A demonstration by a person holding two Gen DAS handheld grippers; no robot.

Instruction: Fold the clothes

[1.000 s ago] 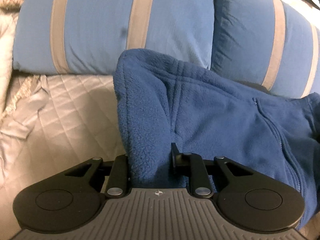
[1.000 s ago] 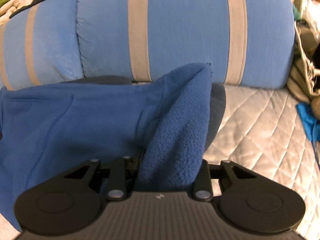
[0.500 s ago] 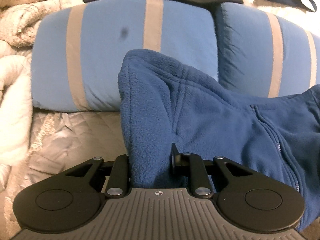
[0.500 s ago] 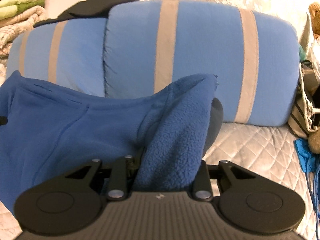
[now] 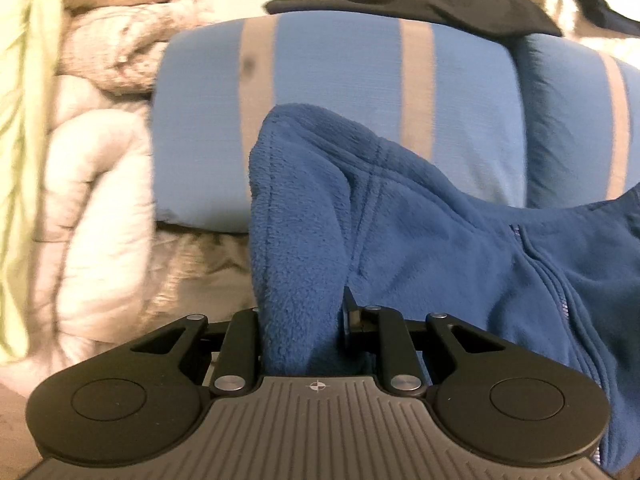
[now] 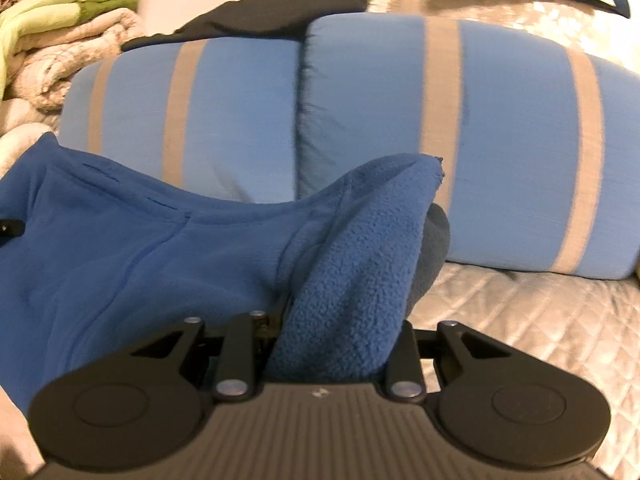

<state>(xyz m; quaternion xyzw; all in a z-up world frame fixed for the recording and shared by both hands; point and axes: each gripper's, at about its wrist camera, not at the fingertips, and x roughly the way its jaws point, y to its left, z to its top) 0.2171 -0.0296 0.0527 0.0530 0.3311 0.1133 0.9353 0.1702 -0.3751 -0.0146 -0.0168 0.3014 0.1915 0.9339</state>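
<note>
A blue fleece jacket (image 5: pixel 432 256) with a front zipper (image 5: pixel 548 276) hangs stretched between my two grippers, above a quilted bed. My left gripper (image 5: pixel 302 320) is shut on a bunched corner of the fleece, which rises thick between its fingers. In the right wrist view the same jacket (image 6: pixel 132 256) spreads off to the left, and my right gripper (image 6: pixel 336 340) is shut on its other bunched corner. The fingertips of both grippers are buried in the fabric.
Two light-blue pillows with tan stripes (image 5: pixel 340 112) (image 6: pixel 500 152) lie behind the jacket, a black garment (image 5: pixel 420 4) draped on top. Folded beige and green blankets (image 5: pixel 80 120) (image 6: pixel 52 40) pile up at the left. Grey quilted bedspread (image 6: pixel 540 320) lies at the right.
Both grippers have risen with the jacket still clamped. The pillows sit lower in both views, and the blanket pile and the black garment have come into sight.
</note>
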